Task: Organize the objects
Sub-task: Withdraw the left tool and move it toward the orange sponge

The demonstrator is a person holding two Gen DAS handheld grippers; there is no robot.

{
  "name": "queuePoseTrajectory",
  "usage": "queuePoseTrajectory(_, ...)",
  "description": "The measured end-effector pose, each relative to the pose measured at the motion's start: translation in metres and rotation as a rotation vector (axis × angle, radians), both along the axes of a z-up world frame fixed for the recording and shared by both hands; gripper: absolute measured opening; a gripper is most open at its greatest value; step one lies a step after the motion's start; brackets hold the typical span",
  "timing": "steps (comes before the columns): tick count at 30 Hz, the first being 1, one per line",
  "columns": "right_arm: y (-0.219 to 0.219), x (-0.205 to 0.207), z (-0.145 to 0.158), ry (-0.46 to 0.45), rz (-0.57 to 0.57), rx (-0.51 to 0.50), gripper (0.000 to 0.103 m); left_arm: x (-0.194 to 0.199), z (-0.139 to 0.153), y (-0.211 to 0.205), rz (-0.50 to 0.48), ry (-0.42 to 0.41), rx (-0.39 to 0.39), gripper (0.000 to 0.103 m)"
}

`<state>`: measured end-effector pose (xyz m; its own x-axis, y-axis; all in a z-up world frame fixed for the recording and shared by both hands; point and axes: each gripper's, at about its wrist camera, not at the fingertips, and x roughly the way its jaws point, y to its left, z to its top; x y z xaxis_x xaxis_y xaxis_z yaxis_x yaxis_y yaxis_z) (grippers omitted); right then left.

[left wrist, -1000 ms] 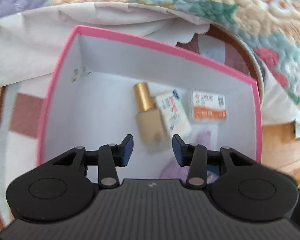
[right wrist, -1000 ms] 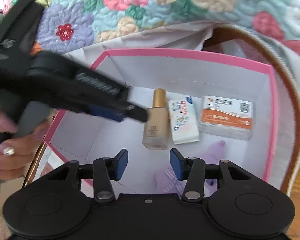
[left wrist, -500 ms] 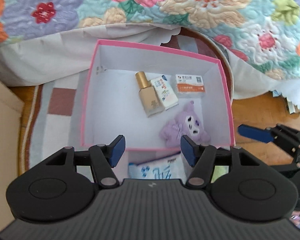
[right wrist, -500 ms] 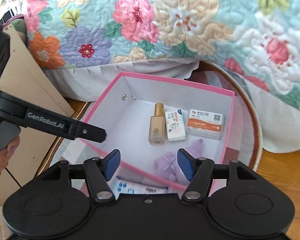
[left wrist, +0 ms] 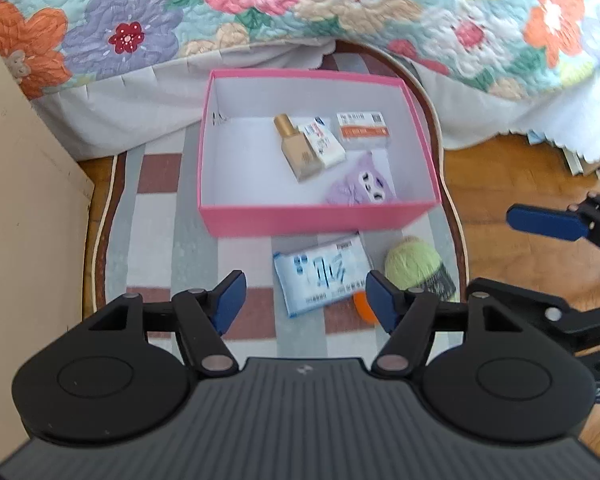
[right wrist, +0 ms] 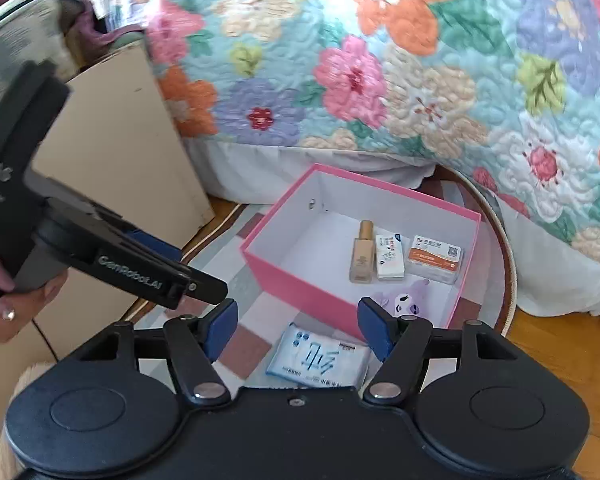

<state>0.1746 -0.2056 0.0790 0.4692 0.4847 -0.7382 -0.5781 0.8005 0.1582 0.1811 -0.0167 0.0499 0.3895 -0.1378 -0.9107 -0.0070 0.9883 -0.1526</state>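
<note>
Setting: a striped rug (left wrist: 156,240) on a wooden floor, beside a bed with a flowered quilt (left wrist: 340,8).
Left gripper (left wrist: 304,300): jaws about half apart and opening, nothing between them; a second ago it was low inside the box, now it is high above the rug.
Right gripper (right wrist: 296,326): also half apart and opening, empty, and also lifted out of the box.
Below the jaws: a blue and white tissue pack (left wrist: 324,274), a green yarn ball (left wrist: 414,260) and a small orange thing (left wrist: 362,306) lie on the rug, outside the box.
Pink box (left wrist: 320,222): it holds a foundation bottle (left wrist: 296,150), a small white carton (left wrist: 326,144), an orange and white pack (left wrist: 364,128) and a purple plush toy (left wrist: 364,184).
Meaning: the drop in the box looks finished; three things seem left to pick up.
</note>
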Motion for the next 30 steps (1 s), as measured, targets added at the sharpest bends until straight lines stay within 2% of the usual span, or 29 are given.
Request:
queuePoseTrajectory(9, -0.021, -0.060, 0.005, -0.035, 0.057, -0.012, 0.073, -0.053, 0.003, -0.019, -0.052, -0.024, 0.025, 0.071)
queuePoseTrajectory(11, -0.025, -0.071, 0.000, -0.043, 0.067, -0.007, 0.075, -0.062, 0.002, -0.023, -0.064, -0.042, 0.028, 0.073)
queuePoseTrajectory(12, -0.027, -0.077, -0.003, -0.054, 0.068, -0.002, 0.080, -0.067, 0.000, -0.025, -0.069, -0.050, 0.026, 0.074)
queuePoseTrajectory(16, -0.033, -0.098, -0.021, -0.128, 0.074, 0.007, 0.089, -0.078, -0.016, -0.028, -0.072, -0.036, 0.013, 0.074)
queuePoseTrajectory(21, -0.035, -0.117, -0.057, -0.162, 0.073, 0.029, 0.090, -0.084, -0.045, -0.030, -0.083, -0.004, -0.005, 0.074)
queuePoseTrajectory(23, -0.032, -0.122, -0.072, -0.165, 0.071, 0.004, 0.090, -0.086, -0.055, -0.032, -0.103, -0.005, 0.008, 0.074)
queuePoseTrajectory(25, -0.027, -0.126, -0.086, -0.181, 0.077, -0.023, 0.090, -0.085, -0.065, -0.035, -0.117, -0.011, 0.027, 0.078)
queuePoseTrajectory(27, -0.022, -0.130, -0.098, -0.203, 0.083, -0.048, 0.090, -0.083, -0.074, -0.037, -0.130, -0.022, 0.040, 0.089)
queuePoseTrajectory(30, -0.014, -0.131, -0.116, -0.220, 0.089, -0.088, 0.090, -0.080, -0.087, -0.042, -0.151, -0.036, 0.049, 0.096)
